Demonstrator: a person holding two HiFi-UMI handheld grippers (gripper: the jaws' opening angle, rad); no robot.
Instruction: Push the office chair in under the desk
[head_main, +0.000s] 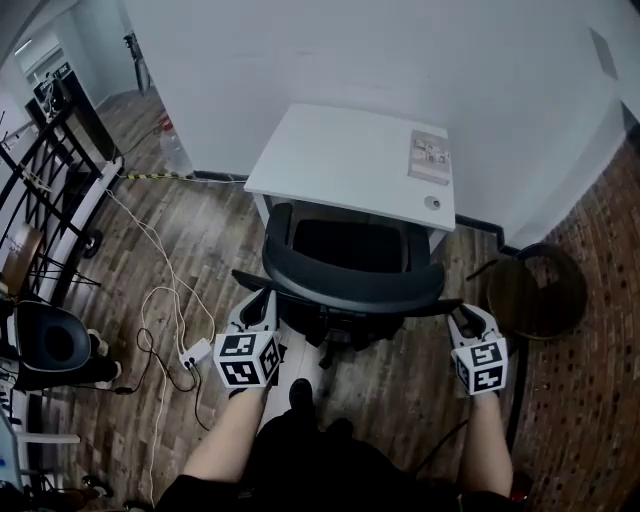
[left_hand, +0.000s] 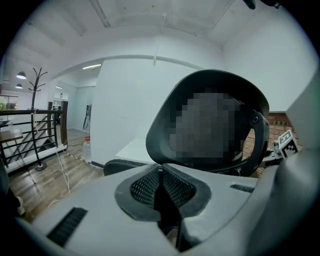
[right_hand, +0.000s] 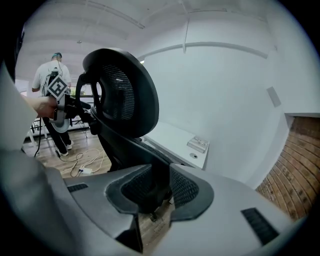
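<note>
Left tongs (head_main: 262, 300): pressed together, empty, beside the left armrest (head_main: 250, 281).
Chair: black mesh office chair (head_main: 350, 272), in front of the white rectangular desk (head_main: 340, 150), seat at the desk's front edge, not tucked under.
Right tongs (head_main: 463, 318): closing, right armrest (head_main: 443, 305) between them.
Handling: stiff frame, fairly heavy, probably rolls and swivels; push both armrests evenly.

Both forearms extended, left gripper (head_main: 262, 302) jaws pressed together, right gripper (head_main: 467, 320) jaws closing around part of the office chair (head_main: 350, 287).
</note>
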